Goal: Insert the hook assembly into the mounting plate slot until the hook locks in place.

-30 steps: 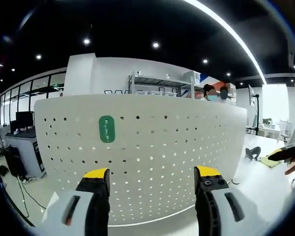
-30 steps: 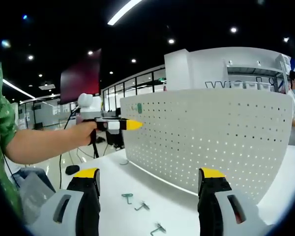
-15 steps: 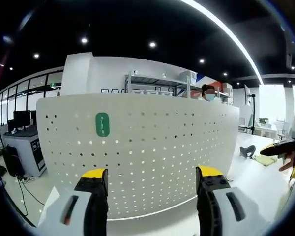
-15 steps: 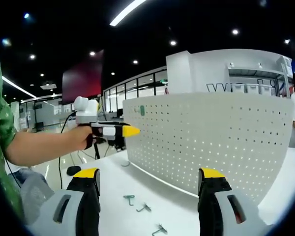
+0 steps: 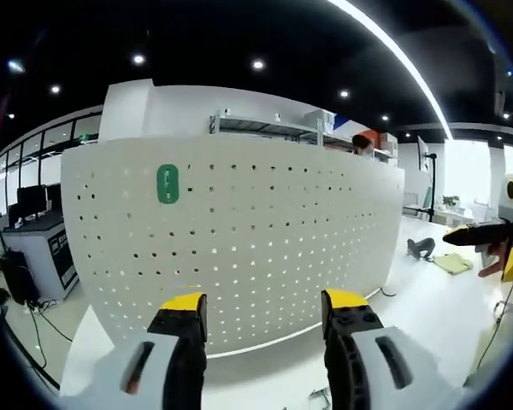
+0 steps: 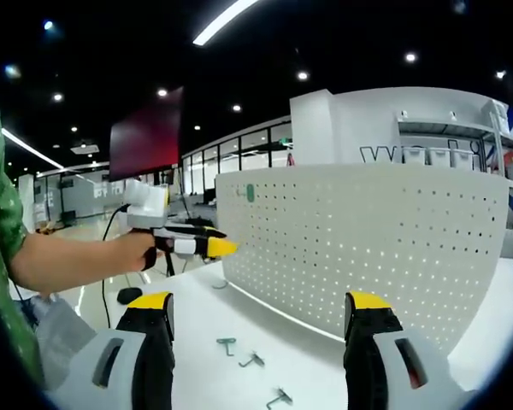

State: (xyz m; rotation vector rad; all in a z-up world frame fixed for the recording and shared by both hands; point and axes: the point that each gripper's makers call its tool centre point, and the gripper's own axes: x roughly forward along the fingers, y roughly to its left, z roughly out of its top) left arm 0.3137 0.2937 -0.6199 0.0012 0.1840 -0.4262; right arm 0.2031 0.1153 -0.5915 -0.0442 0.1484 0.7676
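Both my grippers, left gripper (image 5: pixel 262 309) and right gripper (image 6: pixel 262 309), are spread, empty (pre-grasp step); next I pick a hook (image 6: pixel 227 345) from surface (image 6: pixel 265 346), then pegboard (image 6: pixel 368 243).

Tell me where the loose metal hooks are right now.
In the right gripper view, three hooks lie on the white table between that gripper's jaws, just in front of the upright pegboard.
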